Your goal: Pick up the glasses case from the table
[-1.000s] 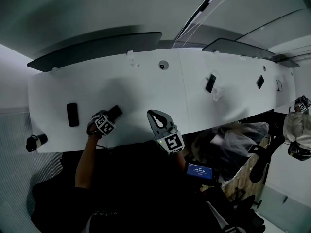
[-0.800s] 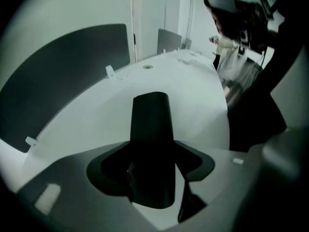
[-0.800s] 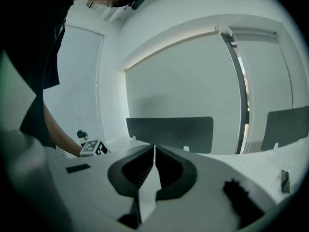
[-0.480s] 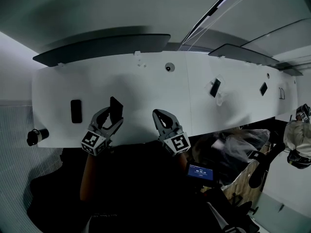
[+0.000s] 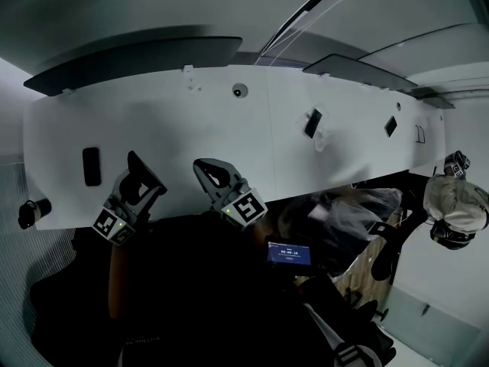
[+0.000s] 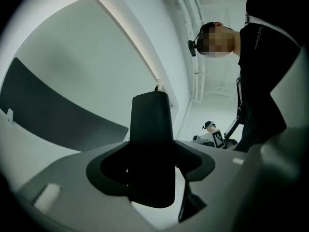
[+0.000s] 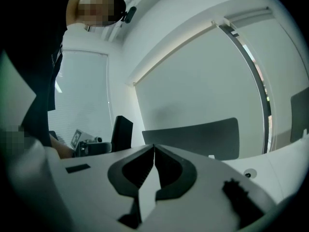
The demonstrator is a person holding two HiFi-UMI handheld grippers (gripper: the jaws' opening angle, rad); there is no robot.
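Glasses case (image 6: 152, 144) in left gripper (image 5: 139, 180) jaws near table (image 5: 176, 125) edge (right gripper (image 5: 215, 176) jaws closed).

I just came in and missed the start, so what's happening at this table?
A person works at a long white table with a handheld gripper in each hand. The left gripper is clamped on a dark glasses case and holds it upright, off the tabletop. The right gripper is beside it, jaws together and empty.
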